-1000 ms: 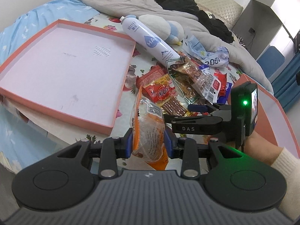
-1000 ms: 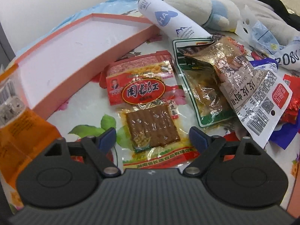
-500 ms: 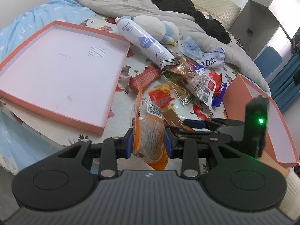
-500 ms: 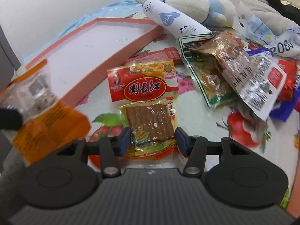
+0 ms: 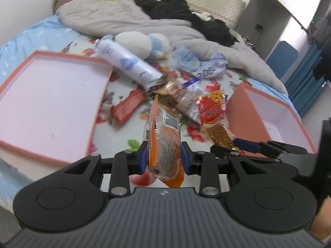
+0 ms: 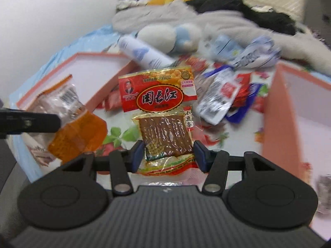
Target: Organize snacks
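Your left gripper (image 5: 163, 158) clamps the orange snack bag (image 5: 163, 142); your right gripper (image 6: 168, 154) pinches the red tofu-strip packet (image 6: 163, 119) (both packets lifted). Left of the snack pile (image 5: 182, 101) lies the shallow pink tray (image 5: 47, 103); right of it stands the deeper pink box (image 5: 266, 111).

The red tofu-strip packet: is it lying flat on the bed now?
No, the right tongs hold the red tofu-strip packet upright above the bed.
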The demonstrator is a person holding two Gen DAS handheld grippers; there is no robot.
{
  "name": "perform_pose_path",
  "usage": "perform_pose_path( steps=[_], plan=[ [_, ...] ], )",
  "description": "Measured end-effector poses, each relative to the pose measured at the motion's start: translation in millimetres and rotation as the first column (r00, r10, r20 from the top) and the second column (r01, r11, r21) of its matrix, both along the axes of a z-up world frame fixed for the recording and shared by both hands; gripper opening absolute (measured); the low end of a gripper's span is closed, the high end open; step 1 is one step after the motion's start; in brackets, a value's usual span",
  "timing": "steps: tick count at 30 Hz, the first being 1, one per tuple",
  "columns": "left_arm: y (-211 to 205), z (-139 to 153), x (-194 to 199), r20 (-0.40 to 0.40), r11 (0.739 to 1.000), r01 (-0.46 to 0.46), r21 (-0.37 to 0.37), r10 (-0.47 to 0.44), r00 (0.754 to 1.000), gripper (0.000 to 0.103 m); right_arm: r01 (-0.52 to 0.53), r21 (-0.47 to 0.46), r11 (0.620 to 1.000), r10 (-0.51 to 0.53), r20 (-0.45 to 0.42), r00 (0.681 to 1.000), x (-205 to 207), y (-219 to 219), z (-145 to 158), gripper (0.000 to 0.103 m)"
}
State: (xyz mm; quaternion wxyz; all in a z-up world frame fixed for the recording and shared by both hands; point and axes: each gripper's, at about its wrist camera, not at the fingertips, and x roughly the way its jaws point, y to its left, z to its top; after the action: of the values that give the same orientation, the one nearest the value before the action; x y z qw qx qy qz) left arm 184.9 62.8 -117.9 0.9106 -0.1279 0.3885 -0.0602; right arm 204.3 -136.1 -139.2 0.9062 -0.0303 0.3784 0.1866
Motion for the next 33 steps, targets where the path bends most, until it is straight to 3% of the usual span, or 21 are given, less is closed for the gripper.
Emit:
perform_pose_path(
  steps=[5, 13, 17, 20, 22, 25, 26, 27, 28, 30, 33],
  plan=[
    [-25, 25, 6, 0.044, 0.999, 0.049, 0.004, -0.049, 0.998, 0.036, 0.077, 0.024, 0.997, -0.078, 0.069, 0.995, -20, -29, 33, 0.055],
    [-73, 63, 13, 0.115, 0.990, 0.142, -0.014, -0.140, 0.983, 0.009, 0.187, 0.026, 0.982, -0.189, 0.171, 0.967, -45, -72, 70, 0.055],
    [-105, 75, 13, 0.151, 0.979, 0.203, 0.003, -0.201, 0.968, 0.006, 0.240, 0.029, 0.970, -0.241, 0.193, 0.951, -51, -100, 78, 0.055],
    [-124, 72, 19, 0.144, 0.971, 0.237, 0.019, -0.237, 0.961, 0.006, 0.276, 0.023, 0.961, -0.275, 0.190, 0.943, -52, -120, 78, 0.055],
    [-134, 64, 24, 0.129, 0.964, 0.254, 0.072, -0.262, 0.956, 0.007, 0.298, 0.013, 0.955, -0.295, 0.182, 0.938, -52, -133, 74, 0.055],
    [-141, 40, 41, 0.062, 0.957, 0.276, 0.094, -0.282, 0.957, 0.008, 0.331, -0.005, 0.944, -0.326, 0.159, 0.932, -47, -149, 64, 0.055],
    [-143, 30, 48, 0.036, 0.952, 0.290, 0.101, -0.295, 0.955, 0.010, 0.342, -0.005, 0.940, -0.338, 0.148, 0.930, -47, -154, 61, 0.055],
    [-146, 20, 54, 0.011, 0.945, 0.304, 0.117, -0.308, 0.951, 0.020, 0.349, -0.003, 0.937, -0.346, 0.137, 0.928, -48, -159, 57, 0.055],
    [-150, 9, 60, -0.024, 0.939, 0.321, 0.126, -0.320, 0.947, 0.041, 0.355, -0.003, 0.935, -0.352, 0.126, 0.928, -48, -164, 53, 0.055],
    [-154, -10, 67, -0.058, 0.929, 0.346, 0.135, -0.341, 0.938, 0.061, 0.368, -0.007, 0.930, -0.365, 0.110, 0.924, -46, -171, 47, 0.055],
    [-164, -43, 77, -0.136, 0.905, 0.388, 0.176, -0.368, 0.920, 0.065, 0.379, -0.009, 0.925, -0.377, 0.086, 0.922, -45, -180, 39, 0.055]
  ],
)
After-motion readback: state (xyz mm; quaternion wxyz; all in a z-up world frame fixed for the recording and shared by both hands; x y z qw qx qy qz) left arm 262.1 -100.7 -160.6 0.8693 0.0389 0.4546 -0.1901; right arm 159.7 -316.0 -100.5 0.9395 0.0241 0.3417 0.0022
